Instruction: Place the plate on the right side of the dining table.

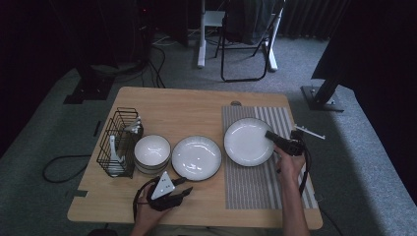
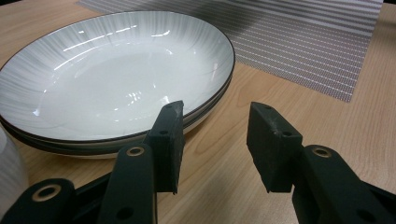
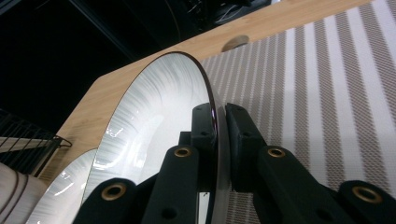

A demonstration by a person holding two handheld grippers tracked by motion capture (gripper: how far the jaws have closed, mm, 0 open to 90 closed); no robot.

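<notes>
A round white ceramic plate with a thin dark rim [image 1: 247,141] is being gripped at its right edge by the right gripper [image 1: 274,138], whose jaws are being pressed together on the rim, one pad above and one below, as is seen in the right gripper view [image 3: 215,135]. The plate is being held over the left part of the grey striped woven placemat [image 1: 290,125]; whether it is resting on the mat or being kept just off it cannot be told. From the jaws the plate is extending leftward, towards a stack of similar white plates [image 1: 196,157] lying on the light wooden table [image 1: 182,105].

The left gripper [image 1: 186,186] is being held low, just in front of that stack, with its jaws standing apart and nothing between them [image 2: 215,140]; the stack's near rim [image 2: 116,88] is lying just ahead and to the left of them. The left hand is judged the nearer for the stack.
</notes>
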